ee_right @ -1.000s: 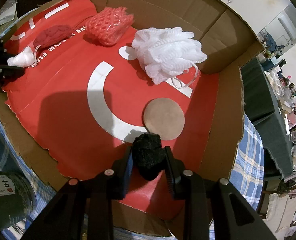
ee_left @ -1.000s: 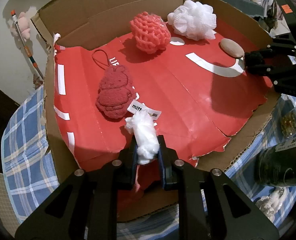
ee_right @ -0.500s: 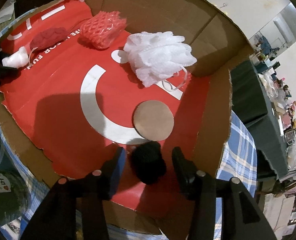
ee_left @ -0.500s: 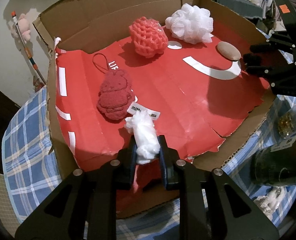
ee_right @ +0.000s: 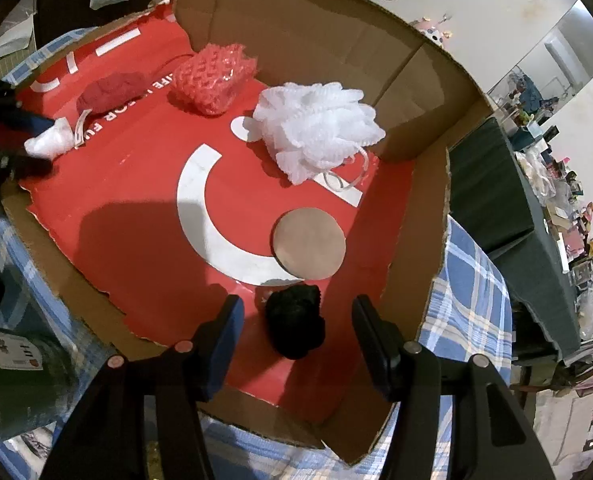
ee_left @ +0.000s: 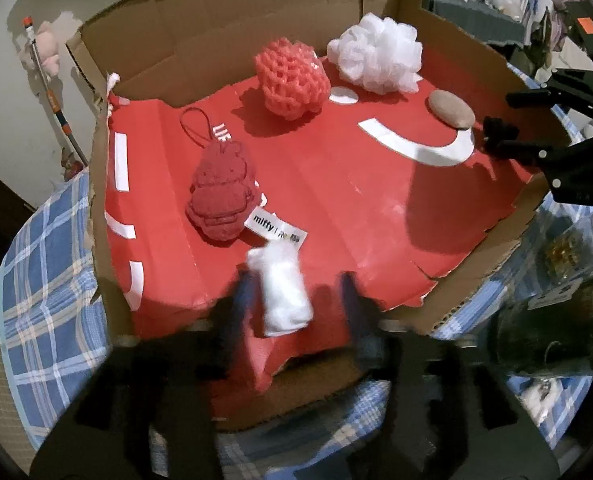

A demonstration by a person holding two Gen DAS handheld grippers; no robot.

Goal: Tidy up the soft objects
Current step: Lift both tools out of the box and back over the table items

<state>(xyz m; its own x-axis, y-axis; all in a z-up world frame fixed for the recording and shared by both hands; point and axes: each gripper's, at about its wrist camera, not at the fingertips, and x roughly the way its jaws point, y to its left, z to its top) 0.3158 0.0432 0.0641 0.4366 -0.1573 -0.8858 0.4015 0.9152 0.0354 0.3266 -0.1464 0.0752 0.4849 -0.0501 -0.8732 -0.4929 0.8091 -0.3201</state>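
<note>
An open cardboard box with a red floor [ee_left: 336, 200] holds the soft things. My left gripper [ee_left: 296, 300] is open around a white soft roll [ee_left: 282, 290] that lies on the box's near edge. My right gripper [ee_right: 294, 316] is open around a black fuzzy ball [ee_right: 295, 326] that rests on the red floor [ee_right: 136, 220]. In the box also lie a dark red plush [ee_left: 221, 196] with a "miffy" tag, a pink mesh sponge [ee_left: 292, 78], a white bath pouf [ee_left: 376, 58] and a round tan pad [ee_right: 309, 243].
The box stands on a blue plaid cloth [ee_left: 44, 260]. Its cardboard walls [ee_right: 316, 32] rise at the back and sides. Dark glass jars [ee_left: 552, 320] stand beside the box's near edge; one shows in the right wrist view [ee_right: 12, 376].
Both grippers opened and let go: the white roll and the black ball now lie free between the spread jaws. Both grippers have drawn back a little.
</note>
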